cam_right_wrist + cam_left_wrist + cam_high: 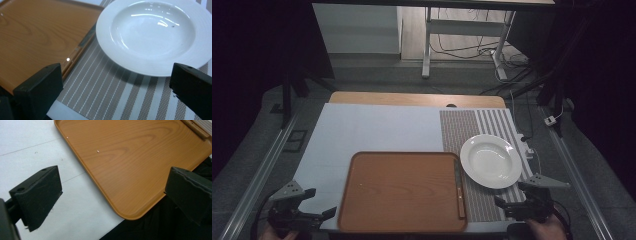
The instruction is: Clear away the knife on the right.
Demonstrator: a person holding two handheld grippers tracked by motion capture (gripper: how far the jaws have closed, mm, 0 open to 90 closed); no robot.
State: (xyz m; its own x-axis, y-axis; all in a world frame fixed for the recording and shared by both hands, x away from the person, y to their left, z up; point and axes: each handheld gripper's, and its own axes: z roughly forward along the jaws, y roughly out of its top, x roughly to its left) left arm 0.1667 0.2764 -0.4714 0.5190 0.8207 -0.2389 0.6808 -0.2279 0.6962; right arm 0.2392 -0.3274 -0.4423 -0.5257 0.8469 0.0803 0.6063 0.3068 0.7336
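Looking down from the high view, a wooden tray (402, 192) lies at the near middle of the worktop (362, 132), on a pale sheet, with its right edge over a striped placemat (472, 130). A white plate (491, 161) sits on that placemat, just beside the tray's far right corner. The left tool (314, 202) hangs at the near left corner of the worktop, just beside the tray's left edge, with its jaws spread and nothing between them. The right tool (508, 204) sits at the near right, over the placemat's near end, near the plate's closest rim, also released. In the left gripper view, the left tool (112, 195) has its two black jaws wide apart, and the tray's (130, 157) rounded near corner lies between them, with the pale sheet to the left and the dark edge below. In the right gripper view, the right tool (115, 85) is likewise spread wide and grasps nothing; the plate (155, 35) lies ahead on the striped placemat (107, 92), apart from both jaws, and the tray (37, 40) runs along the left, its rim close to the plate.
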